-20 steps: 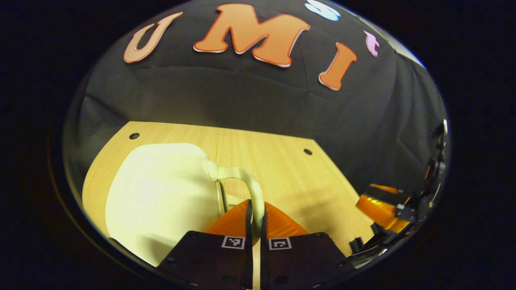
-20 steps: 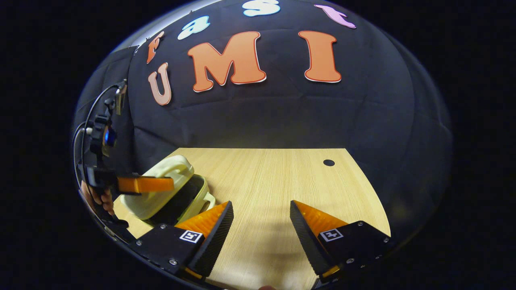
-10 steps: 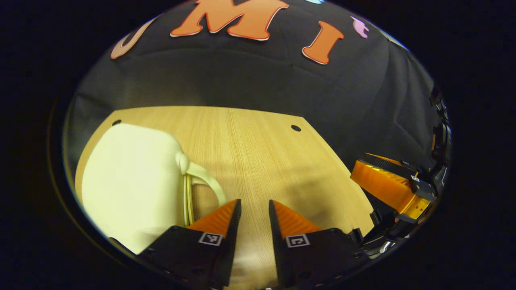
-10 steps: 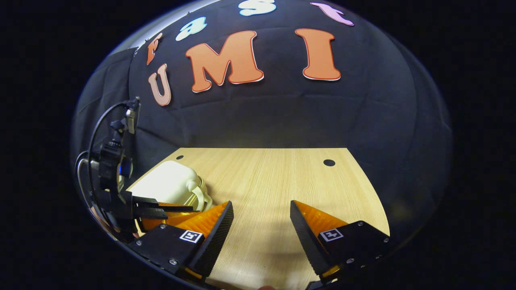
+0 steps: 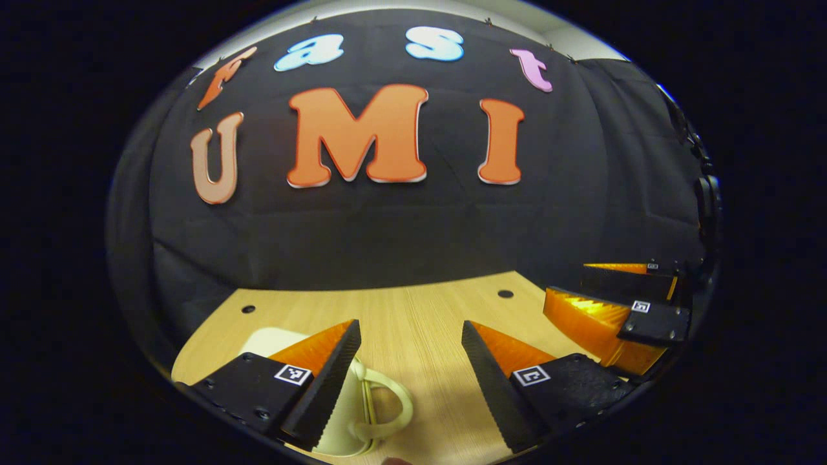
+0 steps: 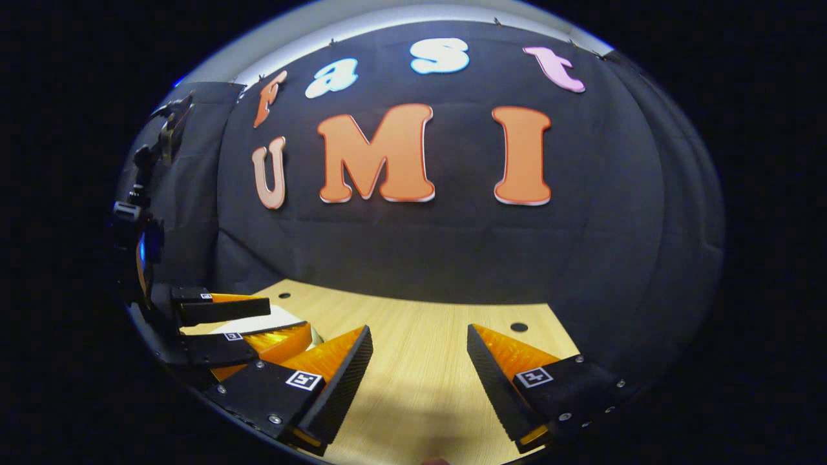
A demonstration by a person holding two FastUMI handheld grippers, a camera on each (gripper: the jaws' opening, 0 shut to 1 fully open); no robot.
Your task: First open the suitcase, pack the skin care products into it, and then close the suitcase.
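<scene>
The suitcase (image 5: 362, 413) lies closed on the worktop (image 5: 420, 323), its handle (image 5: 387, 410) just below the left gripper (image 5: 407, 381), whose fingers stand apart, empty. The right gripper view shows the right gripper (image 6: 417, 387) spread apart right of the suitcase.

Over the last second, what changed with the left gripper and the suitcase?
The left gripper let go of the suitcase handle, opened wide and pulled back and up. The suitcase, propped open a second ago, now lies shut on the table. The right gripper stayed open, holding nothing.
</scene>
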